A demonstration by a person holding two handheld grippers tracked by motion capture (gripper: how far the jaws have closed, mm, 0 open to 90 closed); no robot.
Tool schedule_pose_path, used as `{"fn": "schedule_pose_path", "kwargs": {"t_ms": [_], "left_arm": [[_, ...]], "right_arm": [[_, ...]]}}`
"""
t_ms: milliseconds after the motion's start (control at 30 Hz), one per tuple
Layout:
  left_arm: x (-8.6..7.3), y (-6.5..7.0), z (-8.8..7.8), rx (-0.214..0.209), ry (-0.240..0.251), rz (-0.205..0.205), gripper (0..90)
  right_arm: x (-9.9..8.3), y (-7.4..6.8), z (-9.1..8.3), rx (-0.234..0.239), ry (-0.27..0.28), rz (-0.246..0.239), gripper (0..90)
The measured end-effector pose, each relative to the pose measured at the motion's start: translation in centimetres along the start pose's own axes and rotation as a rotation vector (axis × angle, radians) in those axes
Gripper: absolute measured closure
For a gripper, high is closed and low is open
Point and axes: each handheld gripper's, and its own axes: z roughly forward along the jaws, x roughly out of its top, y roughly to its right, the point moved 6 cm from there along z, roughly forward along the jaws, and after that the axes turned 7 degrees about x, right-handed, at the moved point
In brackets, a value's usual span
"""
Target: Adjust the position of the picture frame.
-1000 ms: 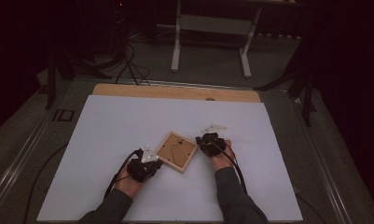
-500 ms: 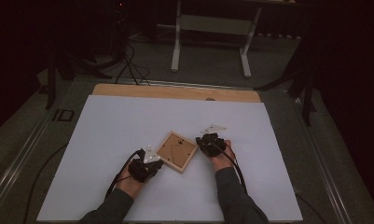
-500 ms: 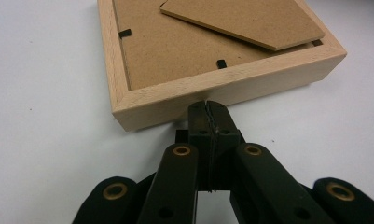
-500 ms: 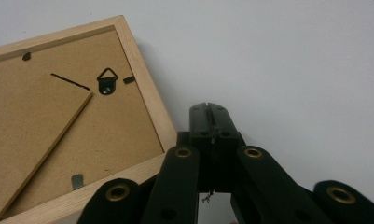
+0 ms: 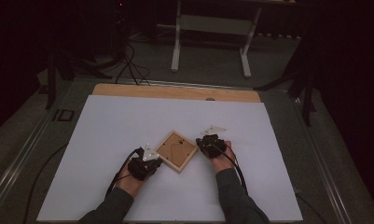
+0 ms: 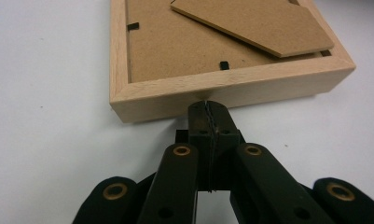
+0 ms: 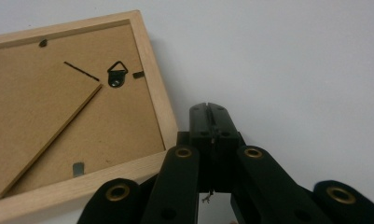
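A small wooden picture frame [image 5: 176,150] lies face down on the white table [image 5: 128,121], its brown backboard up. In the left gripper view the frame [image 6: 231,86] has its stand flap [image 6: 259,25] raised a little. My left gripper [image 6: 208,103] is shut, its tips against the frame's near edge. It sits at the frame's lower left corner in the high view [image 5: 149,158]. My right gripper [image 7: 208,107] is shut with nothing in it, resting on the table just right of the frame [image 7: 58,112], beside the hanger ring [image 7: 116,74]. In the high view the right gripper [image 5: 204,141] is by the frame's right corner.
A bare wooden strip [image 5: 175,91] runs along the table's far edge. Beyond it stand a white-legged stand [image 5: 212,42] and dark cables [image 5: 128,65] on the floor. Metal rails flank the table on both sides.
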Motion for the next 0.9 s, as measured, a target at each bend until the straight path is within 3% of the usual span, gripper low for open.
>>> {"fn": "schedule_pose_path", "kwargs": {"t_ms": [500,733,900], "left_arm": [[0.3,-1.7,0.6,0.060,-0.002,-0.027,89.6],[0.0,-0.5,0.2,0.027,-0.014,-0.002,89.6],[-0.2,0.1,0.1,0.031,-0.024,0.021,89.6]], "right_arm": [[-0.5,-1.2,-0.1,0.028,-0.016,-0.015,89.9],[-0.8,-1.7,-0.5,0.047,-0.019,-0.017,89.9],[-1.5,-2.0,-1.0,0.056,-0.022,-0.019,89.9]]}}
